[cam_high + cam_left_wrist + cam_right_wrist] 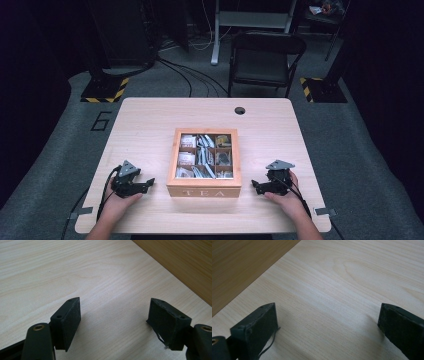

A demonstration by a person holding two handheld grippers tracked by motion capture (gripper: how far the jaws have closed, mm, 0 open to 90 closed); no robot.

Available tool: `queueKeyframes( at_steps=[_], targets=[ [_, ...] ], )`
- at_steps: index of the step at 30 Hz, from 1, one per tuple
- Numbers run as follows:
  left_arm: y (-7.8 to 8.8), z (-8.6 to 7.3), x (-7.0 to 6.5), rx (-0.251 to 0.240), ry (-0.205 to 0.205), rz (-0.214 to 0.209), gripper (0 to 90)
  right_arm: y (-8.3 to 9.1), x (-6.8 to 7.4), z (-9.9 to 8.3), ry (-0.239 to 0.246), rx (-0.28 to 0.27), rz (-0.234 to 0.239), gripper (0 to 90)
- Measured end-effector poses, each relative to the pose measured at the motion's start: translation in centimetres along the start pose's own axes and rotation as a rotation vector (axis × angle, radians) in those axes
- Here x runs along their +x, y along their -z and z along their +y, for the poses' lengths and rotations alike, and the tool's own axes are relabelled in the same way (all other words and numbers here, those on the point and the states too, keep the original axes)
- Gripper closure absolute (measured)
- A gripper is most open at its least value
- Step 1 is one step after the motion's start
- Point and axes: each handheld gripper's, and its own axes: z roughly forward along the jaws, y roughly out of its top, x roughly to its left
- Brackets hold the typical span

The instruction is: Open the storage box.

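Left gripper (150, 183) and right gripper (254, 185) flank the tea box (204, 190), both spread wide, holding nothing.

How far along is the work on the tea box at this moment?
Nothing looks done yet: the tea box sits shut in the middle of the table, sachets visible through its lid. In hand: the left gripper and right gripper rest either side of it, jaws open and empty. Left: everything, starting with reaching for the box.
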Motion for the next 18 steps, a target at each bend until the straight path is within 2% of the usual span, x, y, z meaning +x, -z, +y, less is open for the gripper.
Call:
queueKeyframes(
  at_steps=[3,7,8,9,10,11,12,14,17,18],
  targets=[
    [-0.1,0.0,-0.1,0.0,-0.003,0.009,25.9,0.1,0.1,0.0,-0.016,0.004,-0.003,2.5],
    [0.2,0.3,-0.2,0.022,0.012,-0.019,30.3,0.1,0.2,-0.1,-0.013,0.0,0.0,3.5],
    [0.3,0.4,-0.3,0.026,0.031,-0.047,34.9,0.2,0.2,0.0,-0.019,-0.002,-0.001,7.0],
    [0.3,0.4,-0.3,0.026,0.031,-0.047,37.8,0.2,0.2,0.0,-0.019,-0.002,-0.001,7.0],
    [0.9,0.7,-0.7,0.019,0.046,-0.071,39.5,0.4,0.3,0.0,-0.025,-0.02,-0.009,18.2],
    [0.9,0.7,-0.7,0.019,0.046,-0.071,40.4,0.4,0.3,0.0,-0.025,-0.02,-0.009,18.2],
    [1.5,0.9,-1.0,0.014,0.044,-0.092,42.9,0.6,0.4,0.1,-0.027,-0.017,-0.014,22.9],
    [2.0,1.2,-1.4,-0.003,0.031,-0.104,43.3,0.5,0.4,0.1,-0.026,-0.021,-0.013,24.0],
    [2.7,1.6,-2.0,-0.017,0.011,-0.115,43.1,0.7,0.5,0.2,-0.028,-0.012,-0.016,30.8],
    [3.1,1.9,-2.3,-0.036,0.002,-0.127,42.4,0.8,0.5,0.2,-0.013,-0.013,-0.011,33.8]
  ],
)
